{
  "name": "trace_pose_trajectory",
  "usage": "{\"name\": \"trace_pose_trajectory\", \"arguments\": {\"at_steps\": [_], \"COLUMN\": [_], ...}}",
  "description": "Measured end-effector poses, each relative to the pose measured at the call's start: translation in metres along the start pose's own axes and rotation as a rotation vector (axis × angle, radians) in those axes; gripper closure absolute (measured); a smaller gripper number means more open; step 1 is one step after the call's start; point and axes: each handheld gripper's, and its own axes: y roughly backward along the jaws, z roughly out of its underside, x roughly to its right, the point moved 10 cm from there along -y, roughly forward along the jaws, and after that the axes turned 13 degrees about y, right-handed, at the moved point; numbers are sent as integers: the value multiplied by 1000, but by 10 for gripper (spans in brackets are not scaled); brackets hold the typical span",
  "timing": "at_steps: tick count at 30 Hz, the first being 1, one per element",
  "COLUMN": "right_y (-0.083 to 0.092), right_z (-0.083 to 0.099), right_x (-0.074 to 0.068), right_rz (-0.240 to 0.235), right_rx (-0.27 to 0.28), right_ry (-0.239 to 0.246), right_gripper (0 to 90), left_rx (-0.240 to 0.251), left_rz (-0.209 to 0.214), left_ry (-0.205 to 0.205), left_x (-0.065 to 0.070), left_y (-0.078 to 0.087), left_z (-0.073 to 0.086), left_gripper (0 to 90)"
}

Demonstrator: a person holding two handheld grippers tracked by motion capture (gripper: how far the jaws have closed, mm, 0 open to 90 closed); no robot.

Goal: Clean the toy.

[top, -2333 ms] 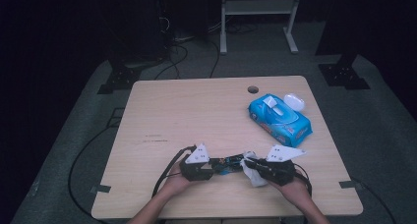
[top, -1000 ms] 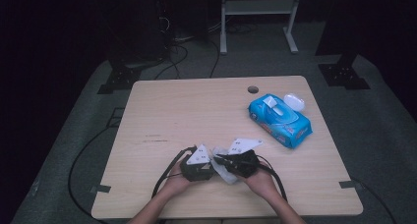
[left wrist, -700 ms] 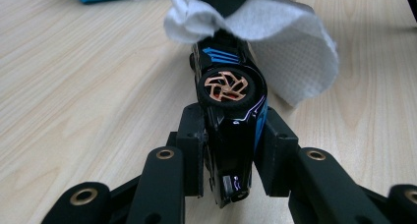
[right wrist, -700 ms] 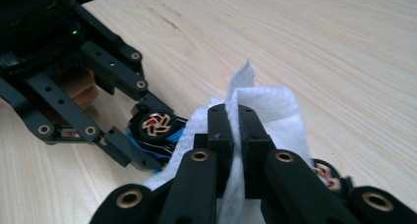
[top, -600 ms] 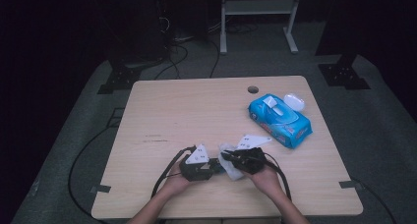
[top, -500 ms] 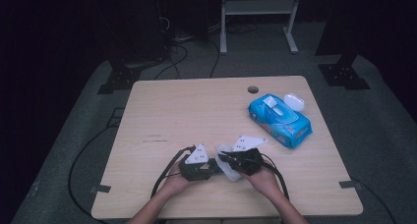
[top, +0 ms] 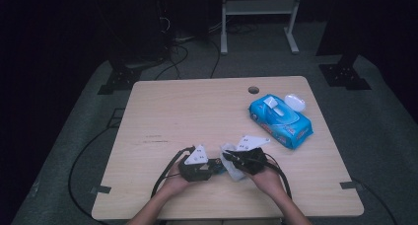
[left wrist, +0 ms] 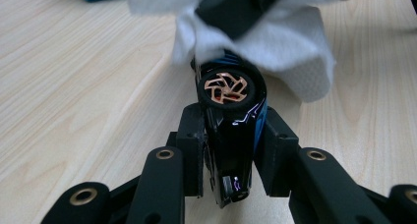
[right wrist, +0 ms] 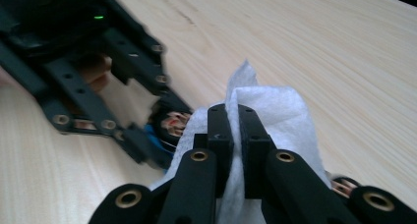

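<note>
At the lower middle of the high view, the left tongs (top: pixel 209 167) are clamped on a black toy car (left wrist: pixel 231 135) with copper wheels, held just above the tabletop (top: pixel 197 111), while the right tongs (top: pixel 231 158) pinch a white wipe (right wrist: pixel 275 111) against it. Rubbing too hard could twist the car out of its grip. The blue wipes pack (top: pixel 280 120), at the right, stands well apart and blocks nothing.

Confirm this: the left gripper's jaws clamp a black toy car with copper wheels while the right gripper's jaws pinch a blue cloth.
Wrong colour. The right gripper pinches a white wipe, seen in the right gripper view. The left gripper does clamp the black toy car.
</note>
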Motion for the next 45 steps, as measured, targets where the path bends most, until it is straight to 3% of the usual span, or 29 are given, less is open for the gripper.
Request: {"name": "trace_pose_trajectory", "arguments": {"at_steps": [1, 2, 3, 5, 8, 12, 13, 15, 17, 18, 19, 20, 22, 25, 26, 27, 29, 31, 33, 34, 35, 37, 40, 42, 45], "right_y": [0, 5, 5, 18, 22, 14, 9, 8, 11, 17, 17, 25, 26, 23, 14, 14, 5, 4, 8, 17, 17, 31, 34, 33, 28], "right_z": [0, 7, 7, 20, 25, 15, 10, 10, 14, 21, 21, 29, 30, 26, 16, 16, 8, 7, 11, 21, 21, 35, 40, 37, 26], "right_x": [0, 13, 13, 36, 42, 27, 20, 20, 29, 41, 41, 52, 54, 48, 34, 34, 21, 21, 29, 42, 42, 57, 57, 55, 44], "right_rz": [0, 37, 37, 119, 120, 66, 47, 53, 83, 138, 138, 158, 166, 146, 95, 95, 56, 61, 83, 121, 121, 174, 156, 157, 112], "right_rx": [0, -9, -9, -31, -25, 6, 3, -5, -21, -48, -48, -46, -48, -32, -9, -9, -8, -20, -26, -34, -34, -58, -38, -32, -3], "right_ry": [0, -17, -17, -55, -95, -82, -57, -39, -34, -33, -33, -81, -95, -90, -67, -67, -24, 1, -12, -42, -42, -80, -120, -108, -88], "right_gripper": [856, 857, 857, 857, 857, 856, 856, 856, 856, 856, 856, 856, 856, 856, 856, 856, 856, 856, 856, 856, 856, 856, 856, 856, 856], "left_rx": [0, 1, 1, 5, 2, 1, 2, -1, -2, 0, 0, 3, 4, 3, 1, 1, 2, 0, 1, 1, 0, 0, 2, 1, 4], "left_rz": [0, 0, 0, 4, 4, 5, 4, 3, 0, 1, 1, 2, 4, 2, 0, 0, -2, -1, -3, -1, -2, -1, -1, -1, -2], "left_ry": [0, 2, 2, 8, -1, -4, -4, -6, -9, -9, -9, -9, -9, -12, -15, -15, -14, -17, -19, -16, -18, -20, -20, -19, -14], "left_x": [0, -1, -1, -1, 0, 0, 1, 0, -1, -1, -1, -1, 0, 0, 0, 0, 0, 0, 0, 0, -1, 0, -1, -1, -2], "left_y": [0, 0, 0, 0, -1, -1, -1, 0, 1, 1, 1, 1, 0, -1, -1, -1, -1, 0, 1, 1, 1, 1, 1, 1, 1], "left_z": [0, 0, 0, 0, 0, -1, -1, 0, 0, 0, 0, -1, -1, -1, -1, -1, -1, -1, -1, -1, -1, -1, -1, -1, -1], "left_gripper": [675, 675, 675, 675, 675, 674, 674, 675, 676, 676, 677, 677, 677, 676, 675, 675, 675, 676, 676, 676, 676, 677, 677, 676, 676]}}
